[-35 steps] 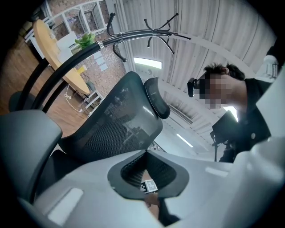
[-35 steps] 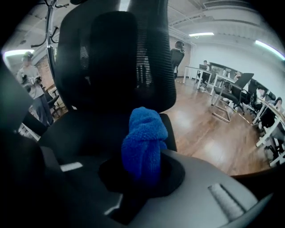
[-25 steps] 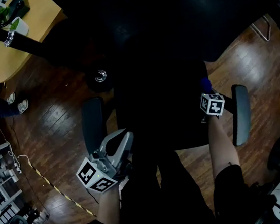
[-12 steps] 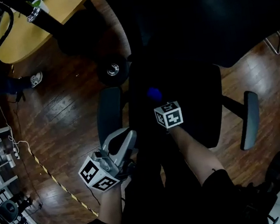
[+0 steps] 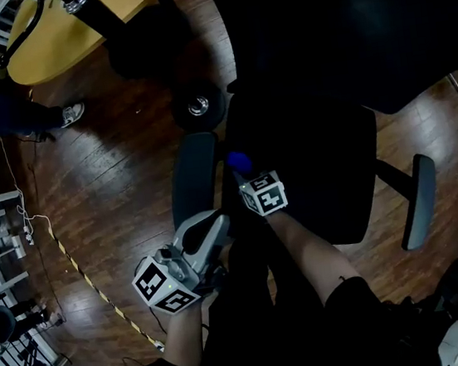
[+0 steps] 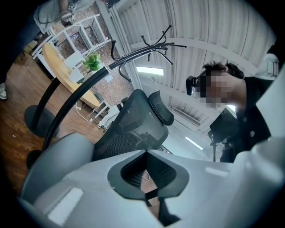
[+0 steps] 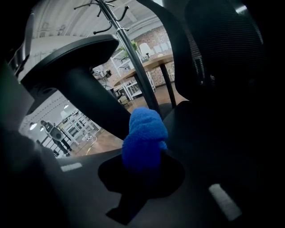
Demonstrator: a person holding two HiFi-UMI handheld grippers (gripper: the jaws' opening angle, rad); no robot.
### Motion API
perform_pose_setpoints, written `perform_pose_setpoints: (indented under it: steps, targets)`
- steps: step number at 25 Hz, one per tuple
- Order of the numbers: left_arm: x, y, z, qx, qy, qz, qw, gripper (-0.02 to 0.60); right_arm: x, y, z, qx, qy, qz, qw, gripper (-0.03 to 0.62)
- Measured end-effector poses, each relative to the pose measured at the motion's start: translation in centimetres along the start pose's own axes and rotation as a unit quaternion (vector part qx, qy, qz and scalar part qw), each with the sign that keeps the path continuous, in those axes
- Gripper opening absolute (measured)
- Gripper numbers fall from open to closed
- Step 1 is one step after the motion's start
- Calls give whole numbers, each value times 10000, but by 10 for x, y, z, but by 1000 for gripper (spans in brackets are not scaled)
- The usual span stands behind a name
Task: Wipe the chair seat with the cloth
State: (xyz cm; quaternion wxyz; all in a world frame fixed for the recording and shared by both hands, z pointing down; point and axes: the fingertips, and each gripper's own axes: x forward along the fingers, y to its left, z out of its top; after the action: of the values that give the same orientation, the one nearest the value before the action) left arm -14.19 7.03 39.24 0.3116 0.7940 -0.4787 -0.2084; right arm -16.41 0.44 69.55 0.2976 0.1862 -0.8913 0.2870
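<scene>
— Where's our cloth?

— In the right gripper: its jaws are pinched on the blue cloth, with a wad left sticking out front to do the rubbing. We hold it low at the seat's left edge, beside the armrest.

— And the left gripper?

— Jaws together on nothing. We keep it outside the armrest, we judge, to leave the seat free.

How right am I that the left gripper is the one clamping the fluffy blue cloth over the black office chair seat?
Wrong gripper. It is the right gripper that clamps the fluffy blue cloth over the black office chair seat; the right gripper view shows the cloth between its jaws. The left gripper has its jaws together on nothing.
</scene>
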Motion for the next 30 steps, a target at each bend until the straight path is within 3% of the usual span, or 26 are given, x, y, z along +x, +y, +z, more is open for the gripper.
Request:
perform_pose_setpoints:
  steps: [5,9,17,24,30]
  targets:
    - [9,-5,-5,33,51,-68,10000,-8,-19,-36,-19,-26,-6,-446,9990,37]
    - [20,-14,-7,51,115,-181,9998,-8,-55,-89,-41,163,73,-981,9950,37]
    - [52,-39,-20,80,302,-562,9979,-8,-187,-211,-101,787,151,-2378,9680,37]
    - [72,-57,-26,105,412,-753,9963,-8,-274,-259,-119,1058,117,-3055,9462,37]
    - [77,-64,-33,81,465,-816,9956,-8,-292,-267,-125,1035,33,-3271,9393,37]
